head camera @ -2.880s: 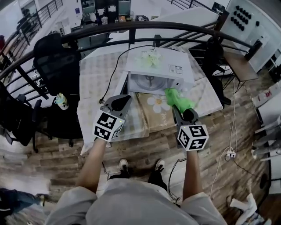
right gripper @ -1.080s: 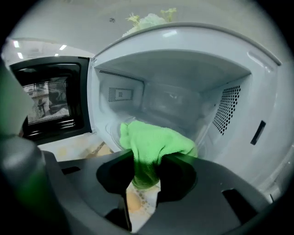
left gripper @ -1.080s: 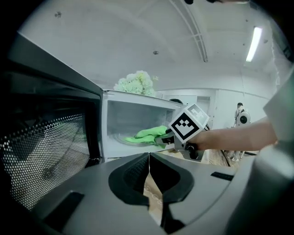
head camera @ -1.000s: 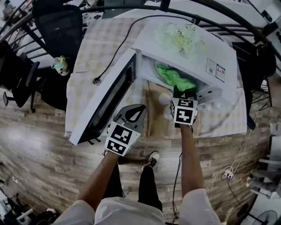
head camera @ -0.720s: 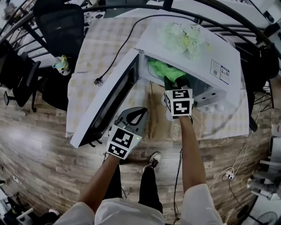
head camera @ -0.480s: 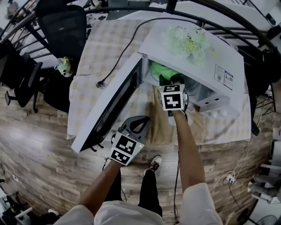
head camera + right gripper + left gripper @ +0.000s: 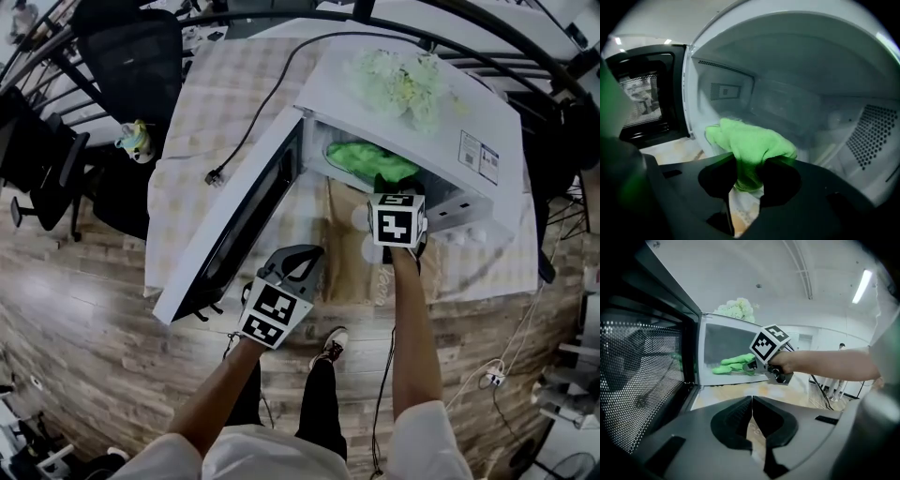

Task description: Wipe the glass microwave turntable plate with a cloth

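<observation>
Head view: the right gripper (image 7: 385,185) has drawn back toward the near right corner of the open microwave (image 7: 450,117). Half a second earlier it sat deeper and further left. The green cloth (image 7: 367,159) now trails spread across the cavity floor, which suggests a wiping stroke in progress rather than the work complete. The left gripper (image 7: 302,259) hangs idle below the swung-out door (image 7: 230,230), well apart from the cavity. White flowers (image 7: 401,77) lie on top of the oven.

Left gripper view: its jaws are pressed together with nothing between them. Beyond them, the right gripper reaches into the cavity with the cloth (image 7: 730,363) ahead of it.

Right gripper view: the jaws are clenched on a fold of the cloth (image 7: 752,147), which drapes forward over the front of the cavity floor. The glass turntable plate should sit there, but it cannot be clearly made out beneath or behind the fabric.

The surface (image 7: 211,98) wears a pale checked covering, with a loose power cord (image 7: 246,141) ending unplugged near its edge. Around it are a dark chair (image 7: 131,61), a curved railing (image 7: 450,21) and a wood-plank floor (image 7: 84,319).
</observation>
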A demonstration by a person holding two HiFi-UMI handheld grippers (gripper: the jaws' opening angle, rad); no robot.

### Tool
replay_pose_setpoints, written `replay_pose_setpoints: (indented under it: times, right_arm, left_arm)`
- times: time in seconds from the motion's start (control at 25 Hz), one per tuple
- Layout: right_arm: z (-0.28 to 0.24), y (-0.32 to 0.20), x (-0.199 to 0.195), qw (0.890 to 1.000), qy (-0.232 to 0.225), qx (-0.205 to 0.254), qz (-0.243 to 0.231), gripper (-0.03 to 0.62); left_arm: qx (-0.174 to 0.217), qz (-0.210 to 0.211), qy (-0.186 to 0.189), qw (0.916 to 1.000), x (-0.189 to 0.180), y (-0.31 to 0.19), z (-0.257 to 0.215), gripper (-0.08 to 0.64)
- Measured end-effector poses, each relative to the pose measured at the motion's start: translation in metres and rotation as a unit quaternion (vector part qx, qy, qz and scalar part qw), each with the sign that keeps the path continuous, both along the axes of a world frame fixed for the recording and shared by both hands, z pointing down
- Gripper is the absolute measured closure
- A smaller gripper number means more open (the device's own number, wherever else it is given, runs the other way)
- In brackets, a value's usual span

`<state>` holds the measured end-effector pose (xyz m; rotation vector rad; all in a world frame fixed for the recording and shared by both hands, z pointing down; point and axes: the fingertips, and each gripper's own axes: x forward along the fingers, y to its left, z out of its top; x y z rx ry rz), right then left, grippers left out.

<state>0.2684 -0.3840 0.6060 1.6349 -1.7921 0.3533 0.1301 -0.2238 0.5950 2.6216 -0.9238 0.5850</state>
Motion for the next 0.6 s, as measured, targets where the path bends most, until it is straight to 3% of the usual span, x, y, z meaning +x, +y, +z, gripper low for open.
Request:
replay_pose_setpoints:
  times: [0.12, 0.4, 0.6]
  right_arm:
    - [-0.003, 0.007, 0.026, 0.999, 0.02, 0.009, 0.046, 0.46]
    - [-0.019, -0.029, 0.022, 0.995, -0.053, 0.054, 0.07, 0.46]
    - [-0.011, -0.057, 0.045, 0.989, -0.033, 0.054, 0.133, 0.459]
  left_arm:
    - [0.002, 0.002, 0.002, 1.0, 0.002, -0.001, -0.003, 0.54]
    - [0.006, -0.005, 0.003, 1.0, -0.003, -0.002, -0.006, 0.54]
    - [-0.002, -0.006, 0.006, 1.0, -0.006, -0.002, 0.0, 0.54]
